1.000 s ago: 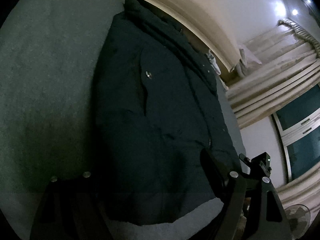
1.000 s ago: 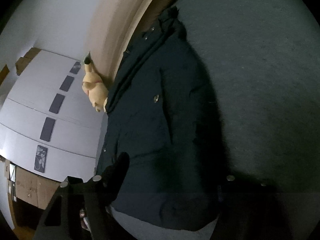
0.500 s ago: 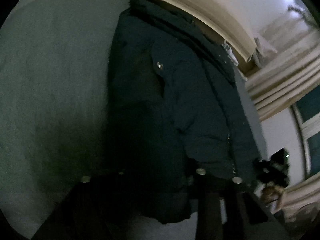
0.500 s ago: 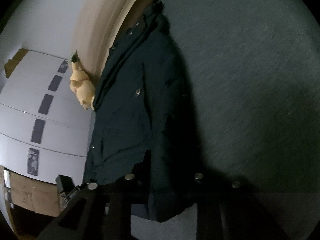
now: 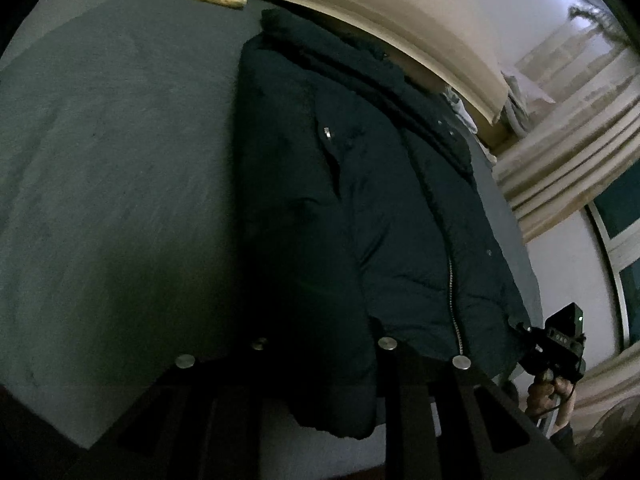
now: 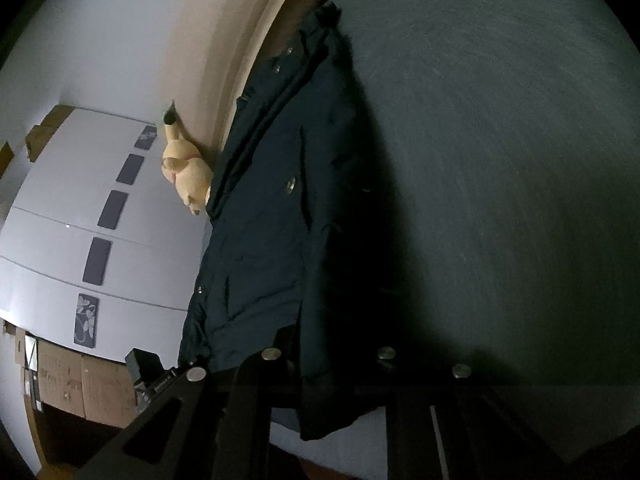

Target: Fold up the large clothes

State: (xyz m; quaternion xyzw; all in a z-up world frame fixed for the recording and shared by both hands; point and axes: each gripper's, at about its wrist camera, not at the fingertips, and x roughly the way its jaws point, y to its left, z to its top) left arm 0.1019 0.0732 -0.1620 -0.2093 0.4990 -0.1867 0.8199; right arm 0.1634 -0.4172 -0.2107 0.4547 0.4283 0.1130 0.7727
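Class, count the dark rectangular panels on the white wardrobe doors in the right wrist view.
5, in a column on the wardrobe: top, next, middle, fourth, and a flower-patterned bottom one. More may lie out of view.

- A second ago both grippers stood wide at the jacket's hem; now the left gripper and right gripper are closing on it.
- The hem, then flat on the bed, is now bunched and lifted.
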